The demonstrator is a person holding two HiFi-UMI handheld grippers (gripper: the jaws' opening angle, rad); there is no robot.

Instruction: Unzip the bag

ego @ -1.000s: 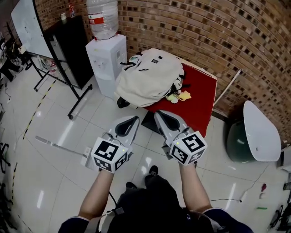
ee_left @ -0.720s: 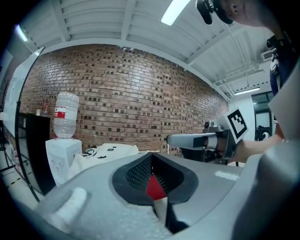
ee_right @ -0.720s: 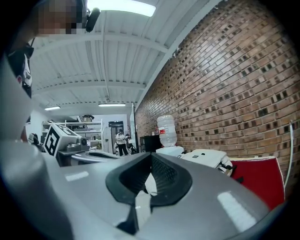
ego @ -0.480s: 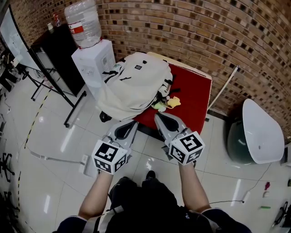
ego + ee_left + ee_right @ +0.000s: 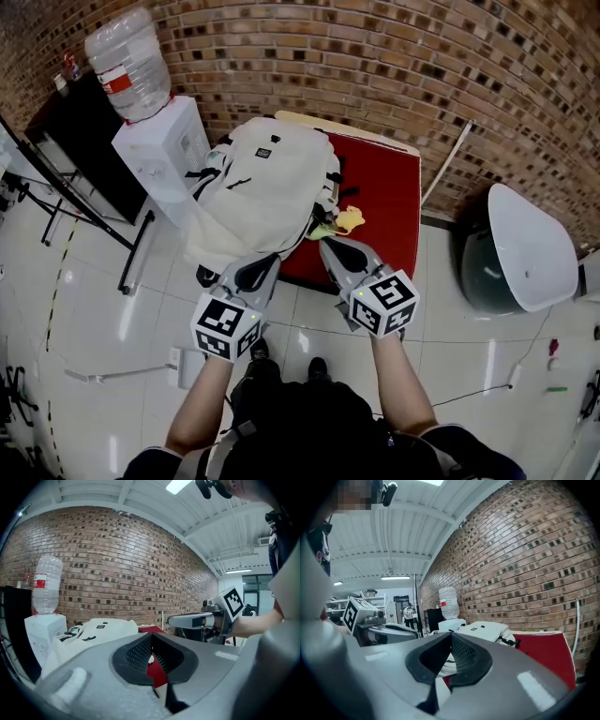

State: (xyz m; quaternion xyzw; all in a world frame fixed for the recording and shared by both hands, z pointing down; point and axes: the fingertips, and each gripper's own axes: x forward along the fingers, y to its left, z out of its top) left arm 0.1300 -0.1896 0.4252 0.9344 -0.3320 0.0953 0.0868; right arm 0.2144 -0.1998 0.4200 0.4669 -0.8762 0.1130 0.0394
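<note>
A: The bag [image 5: 267, 192] on the red worktop [image 5: 389, 202] has drawn closer in the head view. It now sits at centre frame, just above the left claw [image 5: 272, 258] and right claw [image 5: 326, 246].

B: So the person has walked up (nothing touched yet)?

A: Yes. Both claws are pressed together and empty, held low and side by side, aimed at the bag's near edge. That's probably to reach the zipper, which I can't make out.

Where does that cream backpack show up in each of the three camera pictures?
Head view: backpack upper centre, on the red table.
Left gripper view: backpack left of centre.
Right gripper view: backpack just right of centre.
Shared landmark: water bottle beside it.
</note>
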